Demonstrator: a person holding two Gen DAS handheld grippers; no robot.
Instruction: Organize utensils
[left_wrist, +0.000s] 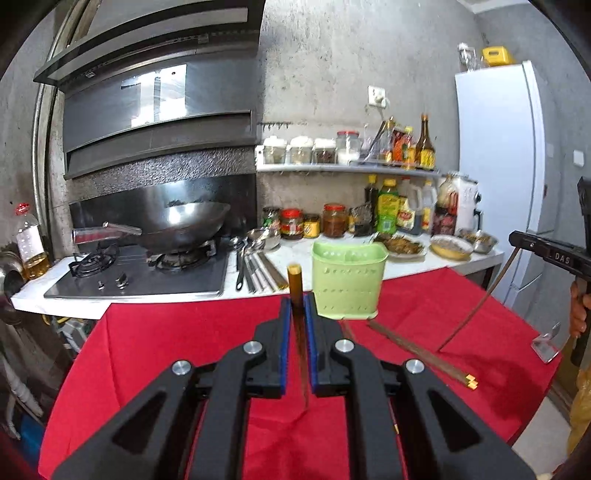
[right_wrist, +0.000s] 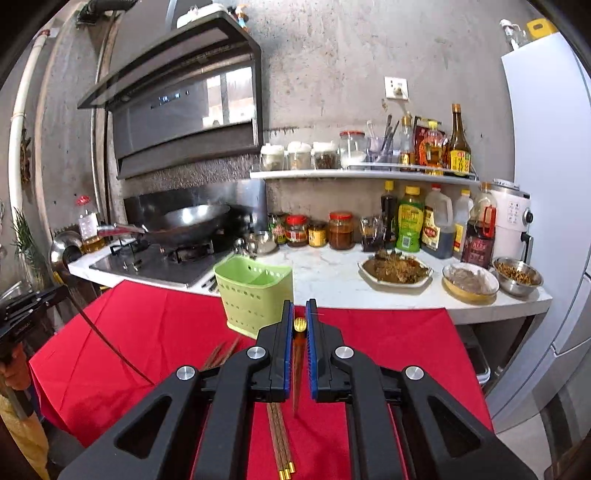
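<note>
**Both tongs clenched on chopsticks above the red desk**

The left tongs (left_wrist: 298, 310) grip a brown chopstick (left_wrist: 296, 291) at frame centre, just left of the green holder (left_wrist: 349, 282). The right tongs (right_wrist: 300, 314) pinch a gold-tipped chopstick (right_wrist: 299, 325), the holder (right_wrist: 255, 291) up-left. Loose chopsticks (right_wrist: 280, 439) lie below; bare red cloth (left_wrist: 177, 332) spreads lower left.

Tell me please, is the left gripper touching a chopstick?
Touching. The left wrist view shows the left gripper with both blue fingers pressed against a brown chopstick, lifted off the red cloth.
</note>
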